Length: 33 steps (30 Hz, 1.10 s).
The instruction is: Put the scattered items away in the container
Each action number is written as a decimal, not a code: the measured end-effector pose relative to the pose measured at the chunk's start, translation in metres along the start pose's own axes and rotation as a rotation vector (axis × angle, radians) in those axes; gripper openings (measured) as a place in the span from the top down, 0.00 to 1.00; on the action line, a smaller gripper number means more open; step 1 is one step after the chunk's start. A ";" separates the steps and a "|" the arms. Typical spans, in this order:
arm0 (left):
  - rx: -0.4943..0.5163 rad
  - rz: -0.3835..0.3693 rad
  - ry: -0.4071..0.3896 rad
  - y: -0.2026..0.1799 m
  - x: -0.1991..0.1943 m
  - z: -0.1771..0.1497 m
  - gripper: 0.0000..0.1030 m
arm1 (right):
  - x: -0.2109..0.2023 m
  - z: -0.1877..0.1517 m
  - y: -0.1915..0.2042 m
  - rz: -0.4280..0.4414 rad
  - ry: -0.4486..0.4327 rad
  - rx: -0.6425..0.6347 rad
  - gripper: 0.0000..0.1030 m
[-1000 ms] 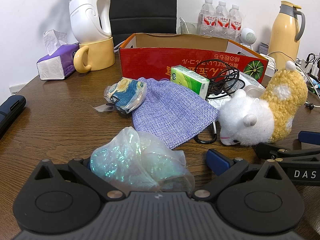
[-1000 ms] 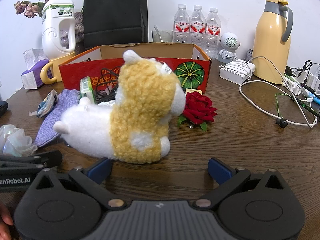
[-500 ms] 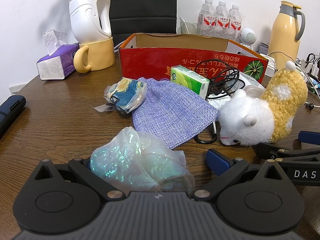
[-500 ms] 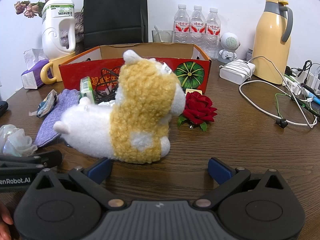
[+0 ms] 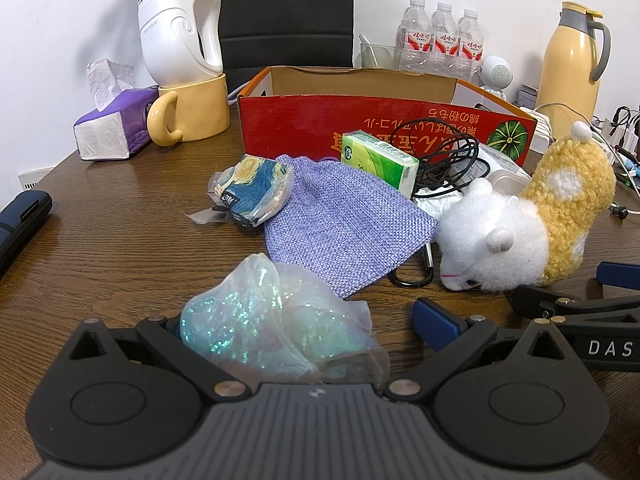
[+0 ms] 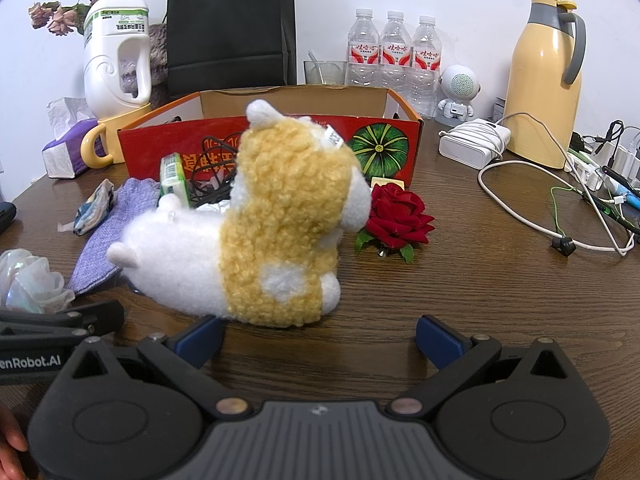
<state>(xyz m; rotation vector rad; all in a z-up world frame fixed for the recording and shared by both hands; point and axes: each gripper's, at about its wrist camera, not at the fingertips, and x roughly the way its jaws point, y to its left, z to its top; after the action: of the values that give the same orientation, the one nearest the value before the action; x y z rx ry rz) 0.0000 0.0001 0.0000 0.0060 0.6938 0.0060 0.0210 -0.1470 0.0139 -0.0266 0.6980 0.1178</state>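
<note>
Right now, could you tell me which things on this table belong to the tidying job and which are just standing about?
Job: red box, plush toy, purple pouch, iridescent bag, green tissue pack, black cable, red rose.

Standing about: yellow thermos, water bottles, yellow mug, tissue box.

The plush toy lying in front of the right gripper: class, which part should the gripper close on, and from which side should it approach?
Grip the plush toy across its yellow midsection, coming straight in from the near side. It lies lengthwise across the open right gripper, so that soft, narrower span probably fits between the fingers.
</note>
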 end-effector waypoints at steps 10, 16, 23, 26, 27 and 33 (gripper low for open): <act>0.000 0.001 0.000 0.000 0.000 0.000 0.00 | 0.000 0.001 -0.001 -0.001 0.000 -0.002 0.00; 0.006 0.016 -0.008 0.001 0.001 0.000 0.00 | -0.007 0.000 -0.004 0.068 -0.011 -0.036 0.00; 0.031 0.004 -0.146 0.002 -0.034 0.001 0.00 | -0.048 0.004 -0.033 0.251 -0.114 0.063 0.00; 0.041 0.031 -0.191 0.006 -0.047 0.003 0.00 | -0.083 0.002 -0.048 0.232 -0.283 0.116 0.00; 0.042 0.031 -0.201 0.007 -0.051 0.004 0.00 | -0.096 -0.001 -0.053 0.232 -0.364 0.139 0.00; 0.030 -0.042 -0.128 0.017 -0.045 0.010 0.00 | -0.081 0.013 -0.055 0.317 -0.224 0.138 0.04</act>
<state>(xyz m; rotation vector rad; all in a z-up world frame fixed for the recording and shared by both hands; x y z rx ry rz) -0.0280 0.0164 0.0363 0.0200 0.5661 -0.0444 -0.0255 -0.2087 0.0746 0.2272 0.4810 0.3706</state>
